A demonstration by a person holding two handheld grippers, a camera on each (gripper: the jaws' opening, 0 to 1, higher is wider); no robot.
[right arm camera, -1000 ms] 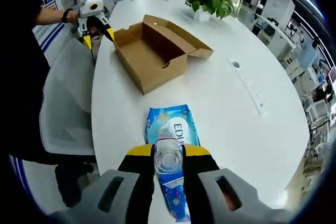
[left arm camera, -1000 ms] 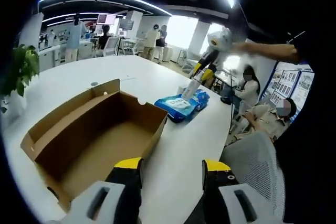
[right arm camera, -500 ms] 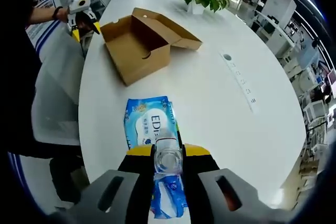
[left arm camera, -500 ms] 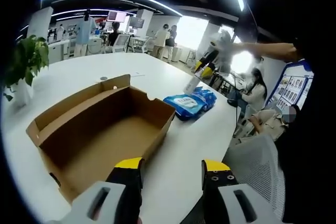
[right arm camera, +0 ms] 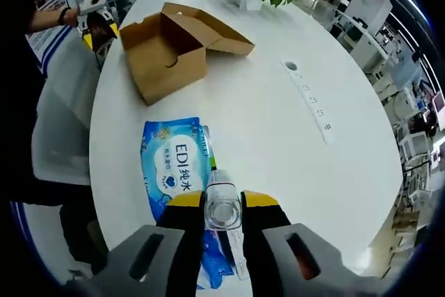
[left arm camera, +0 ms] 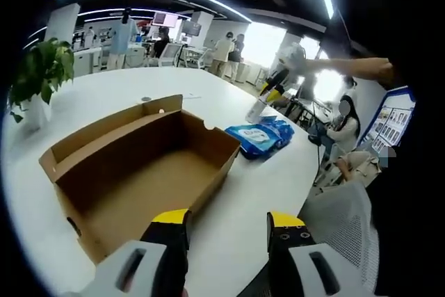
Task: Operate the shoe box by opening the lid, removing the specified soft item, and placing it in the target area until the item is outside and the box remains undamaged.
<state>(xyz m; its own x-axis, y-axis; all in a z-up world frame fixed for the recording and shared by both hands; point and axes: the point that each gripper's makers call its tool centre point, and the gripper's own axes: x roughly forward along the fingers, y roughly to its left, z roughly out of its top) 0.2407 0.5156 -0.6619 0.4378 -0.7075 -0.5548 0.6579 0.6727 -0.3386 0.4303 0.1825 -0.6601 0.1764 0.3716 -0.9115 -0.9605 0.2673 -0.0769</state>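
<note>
Gripping clear bottle (right arm camera: pixel 223 206): right claw (right arm camera: pixel 223 203) | left claw (left arm camera: pixel 227 224) spread, bare | cardboard box (left arm camera: pixel 135 165) open | glossy wipes pack (right arm camera: pixel 177 172) flat

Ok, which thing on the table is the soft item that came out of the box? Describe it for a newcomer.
On the big white oval table, find the open brown cardboard shoe box near one edge. Beside it, apart from it, lies a flat blue plastic pack of wipes with a white label: the only blue, soft-looking thing there.
</note>
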